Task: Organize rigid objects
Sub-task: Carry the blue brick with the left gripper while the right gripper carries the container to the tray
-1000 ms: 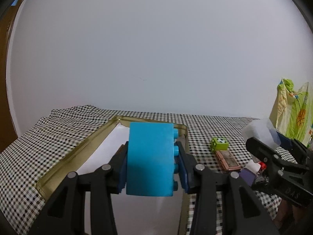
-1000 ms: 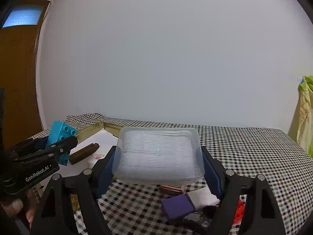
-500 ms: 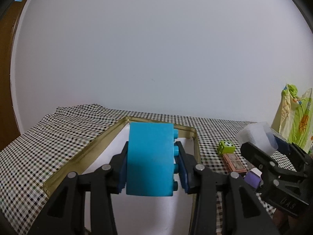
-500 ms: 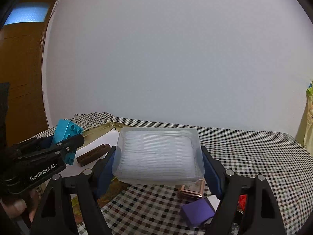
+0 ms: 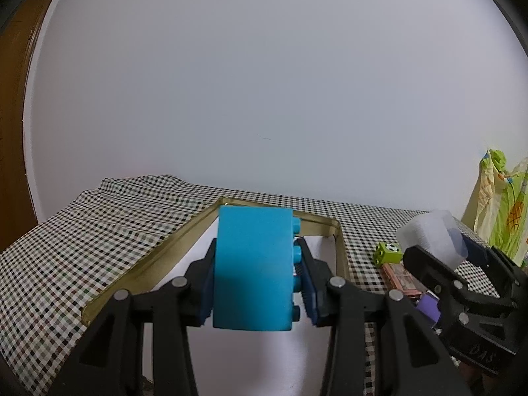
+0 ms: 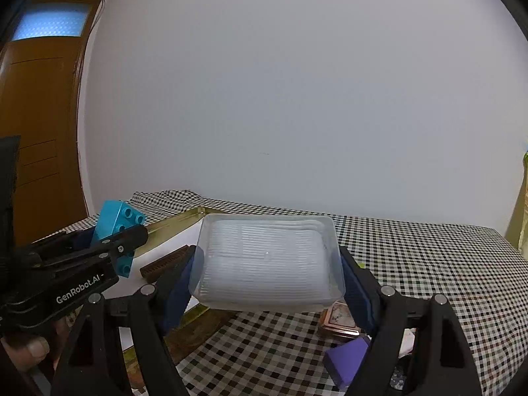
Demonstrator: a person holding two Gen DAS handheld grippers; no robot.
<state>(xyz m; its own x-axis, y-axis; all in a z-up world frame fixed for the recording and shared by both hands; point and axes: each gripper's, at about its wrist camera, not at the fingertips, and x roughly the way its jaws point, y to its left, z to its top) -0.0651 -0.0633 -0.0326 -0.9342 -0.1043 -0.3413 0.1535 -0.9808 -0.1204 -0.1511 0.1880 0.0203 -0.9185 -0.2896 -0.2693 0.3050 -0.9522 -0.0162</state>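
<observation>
My left gripper (image 5: 255,279) is shut on a large blue toy brick (image 5: 252,267), held studs to the right above a gold-rimmed tray (image 5: 340,250) with a white floor. From the right wrist view the same brick (image 6: 117,227) shows at the left in that gripper (image 6: 109,250). My right gripper (image 6: 267,275) is shut on a clear ribbed plastic box (image 6: 267,260), lifted over the checked tablecloth. In the left wrist view that box (image 5: 432,237) sits at the right edge.
A brown bar (image 6: 166,260) lies in the tray. On the checked cloth (image 6: 412,264) sit a green cube (image 5: 387,252), a pink-brown case (image 5: 401,279) and a purple block (image 6: 346,359). A bright patterned bag (image 5: 501,208) stands far right; a wooden door (image 6: 36,132) is at the left.
Both views have swung slightly leftward: the tray and small objects sit further right in each picture. Both grips are unchanged.
</observation>
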